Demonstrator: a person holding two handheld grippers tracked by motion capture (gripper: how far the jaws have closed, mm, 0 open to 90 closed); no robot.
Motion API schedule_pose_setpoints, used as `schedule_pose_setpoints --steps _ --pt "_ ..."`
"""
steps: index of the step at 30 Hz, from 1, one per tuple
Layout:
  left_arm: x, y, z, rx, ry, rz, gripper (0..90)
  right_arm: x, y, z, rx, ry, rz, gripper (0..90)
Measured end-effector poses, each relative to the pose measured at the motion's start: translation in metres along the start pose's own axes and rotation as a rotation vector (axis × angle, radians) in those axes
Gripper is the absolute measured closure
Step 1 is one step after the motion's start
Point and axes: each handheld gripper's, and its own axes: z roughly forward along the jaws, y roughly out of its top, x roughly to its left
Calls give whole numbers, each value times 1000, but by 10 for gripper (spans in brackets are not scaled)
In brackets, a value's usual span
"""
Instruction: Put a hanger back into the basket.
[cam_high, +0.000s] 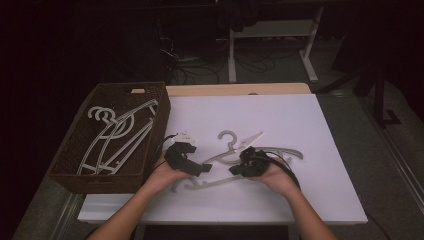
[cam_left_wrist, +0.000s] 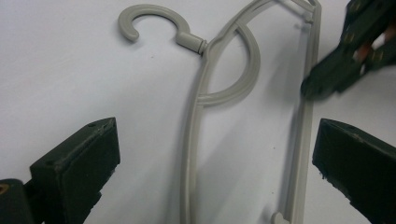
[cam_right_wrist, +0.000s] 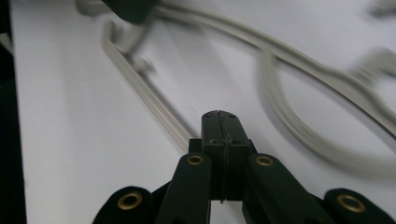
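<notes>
A grey plastic hanger (cam_high: 215, 182) lies flat on the white table (cam_high: 300, 190) between my two grippers, its hook (cam_high: 227, 137) pointing away from me. My left gripper (cam_high: 192, 167) hovers over the hanger's left part. In the left gripper view its jaws stand wide open (cam_left_wrist: 217, 140), with the hanger (cam_left_wrist: 191, 140) on the table between and below them and the hook (cam_left_wrist: 149, 18) ahead. My right gripper (cam_high: 237, 167) is at the hanger's right part. In its own view the jaws are shut (cam_right_wrist: 219, 116) with nothing between them, the tips just above the hanger's straight bar (cam_right_wrist: 149, 98).
A brown wicker basket (cam_high: 70, 165) stands at the table's left edge and holds several pale hangers (cam_high: 120, 135). A small white piece (cam_high: 250, 140) lies by the hook. The table's far and right parts are bare. Dark floor and desk legs lie beyond.
</notes>
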Motion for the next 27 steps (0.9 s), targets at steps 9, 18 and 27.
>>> schedule_pose_setpoints --steps 9,18,27 --pt "-1 0 1 -1 -5 -4 7 -39 -70 -66 -10 -242 157 893" --pt "-1 0 4 15 -9 6 7 -65 -91 -85 -24 -335 249 894" --pt "0 0 3 12 -7 4 8 -69 -92 -82 -13 -341 260 894"
